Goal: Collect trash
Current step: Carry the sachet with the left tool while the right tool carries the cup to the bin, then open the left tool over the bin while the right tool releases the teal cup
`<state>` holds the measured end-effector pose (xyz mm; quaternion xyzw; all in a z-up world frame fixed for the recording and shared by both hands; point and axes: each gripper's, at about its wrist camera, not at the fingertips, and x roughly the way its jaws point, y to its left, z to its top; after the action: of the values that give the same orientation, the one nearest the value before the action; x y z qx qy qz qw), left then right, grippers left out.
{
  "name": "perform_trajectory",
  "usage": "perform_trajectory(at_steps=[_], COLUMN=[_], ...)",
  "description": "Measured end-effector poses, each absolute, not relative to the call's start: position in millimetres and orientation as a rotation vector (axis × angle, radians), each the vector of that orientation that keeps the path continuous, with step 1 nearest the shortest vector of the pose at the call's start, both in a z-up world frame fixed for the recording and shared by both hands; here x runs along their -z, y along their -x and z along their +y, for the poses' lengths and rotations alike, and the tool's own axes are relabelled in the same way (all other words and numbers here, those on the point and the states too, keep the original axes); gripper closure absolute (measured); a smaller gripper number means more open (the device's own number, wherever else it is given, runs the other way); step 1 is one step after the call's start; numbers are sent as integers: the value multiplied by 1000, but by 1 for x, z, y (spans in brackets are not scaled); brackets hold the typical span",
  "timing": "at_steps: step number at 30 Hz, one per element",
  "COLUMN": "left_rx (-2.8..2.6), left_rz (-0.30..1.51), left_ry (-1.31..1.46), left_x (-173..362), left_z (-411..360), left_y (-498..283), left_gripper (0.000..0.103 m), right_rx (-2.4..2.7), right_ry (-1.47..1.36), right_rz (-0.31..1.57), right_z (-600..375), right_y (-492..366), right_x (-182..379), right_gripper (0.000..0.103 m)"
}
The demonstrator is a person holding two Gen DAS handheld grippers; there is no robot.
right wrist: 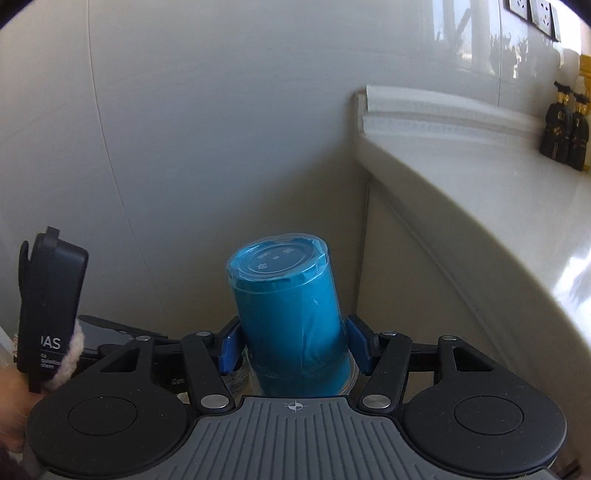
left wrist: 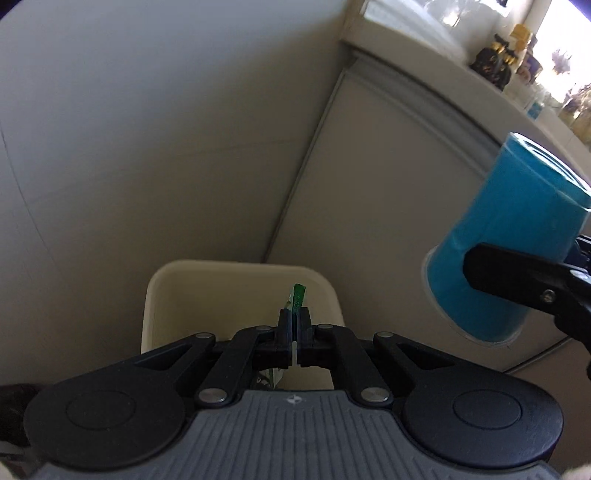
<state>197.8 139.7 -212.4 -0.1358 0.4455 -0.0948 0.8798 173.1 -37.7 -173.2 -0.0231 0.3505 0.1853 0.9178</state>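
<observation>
Right now my left gripper is pinched tight on a green wrapper, its tip poking up past the fingertips, dead centre over the cream bin sitting at six o'clock in the left view. Bin's open mouth is straight beyond my fingers, tucked in the corner between the wall and the cabinet.

Over at three o'clock in that same view, there's the blue cup, tilted, with one black finger of my right gripper across its side. From the right wrist, my right gripper is clamped on the cup, blue pads pressing both sides, its base pointing away from me toward twelve o'clock. A clear film sits over that base.

At nine o'clock in the right view, a black device is strapped at my left wrist. Countertop sweeps off to two o'clock, with dark bottles standing on it near the wall. Sockets sit high at one o'clock.
</observation>
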Motion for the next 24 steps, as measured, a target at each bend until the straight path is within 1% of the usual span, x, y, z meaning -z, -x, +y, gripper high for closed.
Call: perform_trajectory(at_steps=[4, 11, 17, 24], left_rx=[169, 116, 81, 67], left_rz=[1003, 1096, 1142, 1171], left_ry=[298, 293, 298, 283], left_x=[252, 296, 318, 332], left_z=[138, 143, 150, 149], left_y=[-204, -217, -221, -221], left_gripper=[102, 101, 101, 101], right_rx=[-373, -364, -374, -399], right_ry=[34, 59, 95, 118], right_rz=[777, 847, 896, 942], right_z=[-37, -30, -17, -7], right_y=[-175, -189, -206, -235], right_x=[202, 240, 268, 296], right_gripper=[45, 45, 45, 44])
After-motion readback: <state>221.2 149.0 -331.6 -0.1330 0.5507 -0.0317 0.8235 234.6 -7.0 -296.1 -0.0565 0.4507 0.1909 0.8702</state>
